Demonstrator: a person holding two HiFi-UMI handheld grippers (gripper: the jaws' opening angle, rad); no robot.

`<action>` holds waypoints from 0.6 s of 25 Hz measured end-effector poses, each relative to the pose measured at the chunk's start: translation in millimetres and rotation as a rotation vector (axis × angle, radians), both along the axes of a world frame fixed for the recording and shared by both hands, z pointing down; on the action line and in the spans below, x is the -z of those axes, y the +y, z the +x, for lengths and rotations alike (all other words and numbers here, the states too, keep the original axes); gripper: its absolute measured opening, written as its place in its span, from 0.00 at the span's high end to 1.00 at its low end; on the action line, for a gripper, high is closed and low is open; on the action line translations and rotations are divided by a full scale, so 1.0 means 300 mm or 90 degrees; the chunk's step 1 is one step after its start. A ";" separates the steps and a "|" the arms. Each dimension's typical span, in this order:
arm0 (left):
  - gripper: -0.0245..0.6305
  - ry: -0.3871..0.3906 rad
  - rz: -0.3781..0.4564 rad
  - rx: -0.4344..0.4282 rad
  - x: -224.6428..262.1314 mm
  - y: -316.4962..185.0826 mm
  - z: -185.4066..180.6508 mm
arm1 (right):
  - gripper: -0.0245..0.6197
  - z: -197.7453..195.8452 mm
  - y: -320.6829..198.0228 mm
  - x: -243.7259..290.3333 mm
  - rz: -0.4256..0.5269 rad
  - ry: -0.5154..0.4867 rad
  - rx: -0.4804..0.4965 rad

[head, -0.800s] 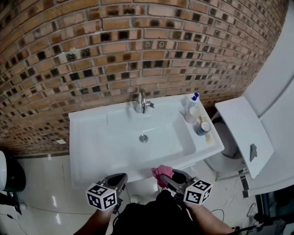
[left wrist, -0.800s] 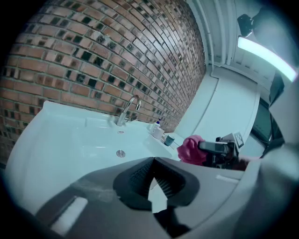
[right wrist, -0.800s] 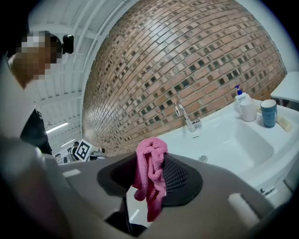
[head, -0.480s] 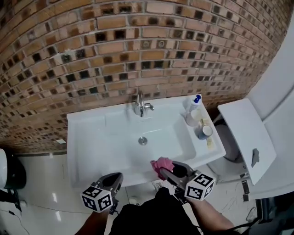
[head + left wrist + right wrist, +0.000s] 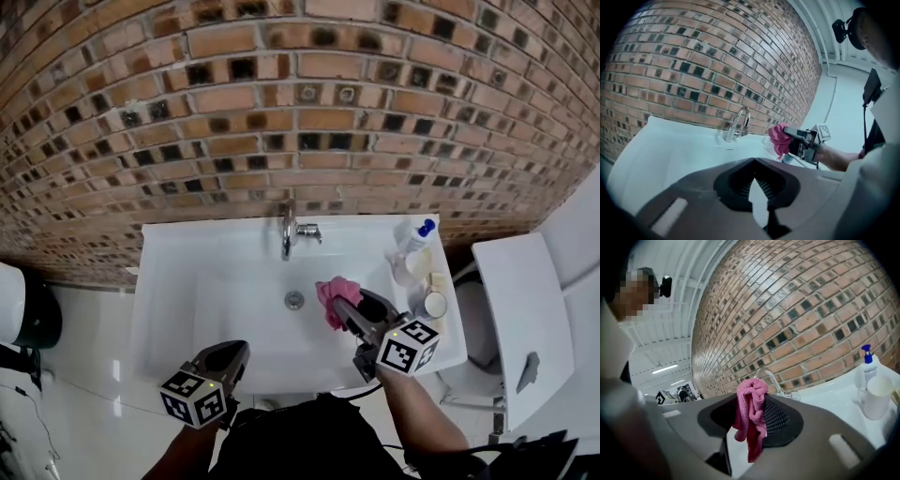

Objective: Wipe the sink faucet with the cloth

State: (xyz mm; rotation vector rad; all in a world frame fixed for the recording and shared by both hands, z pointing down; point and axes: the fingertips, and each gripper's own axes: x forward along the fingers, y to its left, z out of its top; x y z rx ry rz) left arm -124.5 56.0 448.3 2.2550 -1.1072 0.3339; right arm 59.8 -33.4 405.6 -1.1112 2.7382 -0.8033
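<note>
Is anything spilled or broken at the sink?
Nothing stands out. The sink looks clean, the bottle and cup stand upright at its right side, and the cloth sits in the right gripper.

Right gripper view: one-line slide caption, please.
Right gripper clamps a crumpled pink terry cloth, pointed at the curved chrome sink faucet against a brick wall.

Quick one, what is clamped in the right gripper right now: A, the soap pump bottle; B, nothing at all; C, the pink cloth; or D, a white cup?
C: the right gripper has its jaws closed on the pink cloth, which hangs bunched between them, apart from the faucet.
</note>
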 end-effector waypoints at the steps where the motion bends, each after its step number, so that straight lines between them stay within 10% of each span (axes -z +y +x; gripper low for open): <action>1: 0.96 -0.005 -0.001 0.004 0.000 -0.023 0.024 | 0.73 0.021 -0.034 -0.018 -0.008 -0.003 0.000; 15: 0.96 -0.079 -0.050 0.025 -0.032 -0.169 0.237 | 0.73 0.205 -0.491 -0.303 -0.133 -0.126 -0.032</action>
